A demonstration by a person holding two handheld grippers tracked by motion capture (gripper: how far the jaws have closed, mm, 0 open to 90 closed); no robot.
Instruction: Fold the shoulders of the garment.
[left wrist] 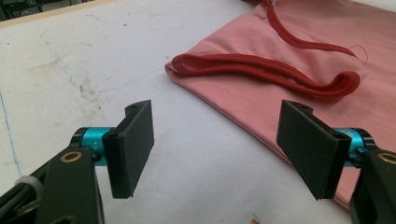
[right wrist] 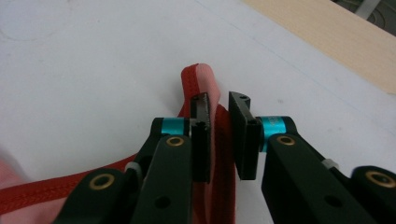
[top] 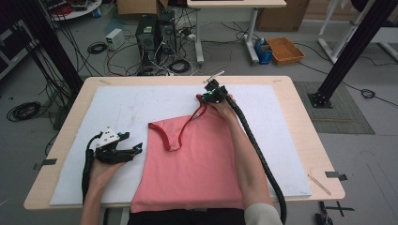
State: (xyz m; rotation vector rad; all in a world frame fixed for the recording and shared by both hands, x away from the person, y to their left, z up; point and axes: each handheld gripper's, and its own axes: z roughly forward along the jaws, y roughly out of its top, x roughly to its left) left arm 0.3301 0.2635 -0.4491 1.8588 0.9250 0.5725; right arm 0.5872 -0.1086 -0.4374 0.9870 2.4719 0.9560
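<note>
A pink sleeveless top (top: 197,164) with darker red edging lies flat on the white mat (top: 141,108), its hem at the near table edge. My right gripper (top: 206,97) is at the top's far end, shut on the raised shoulder strap (top: 199,110). In the right gripper view the strap (right wrist: 198,77) runs up between the two pads and folds over just past my right gripper (right wrist: 219,100). My left gripper (top: 136,149) rests on the mat left of the top, open and holding nothing. In the left gripper view my left gripper (left wrist: 217,116) faces the other strap loop (left wrist: 261,72) and the top's side edge (left wrist: 243,116).
The wooden table (top: 305,136) shows bare margins around the mat. The right gripper's black cable (top: 263,159) trails along the forearm off the near edge. Beyond the table stand computer towers (top: 155,33) with floor cables, and an orange crate (top: 285,50).
</note>
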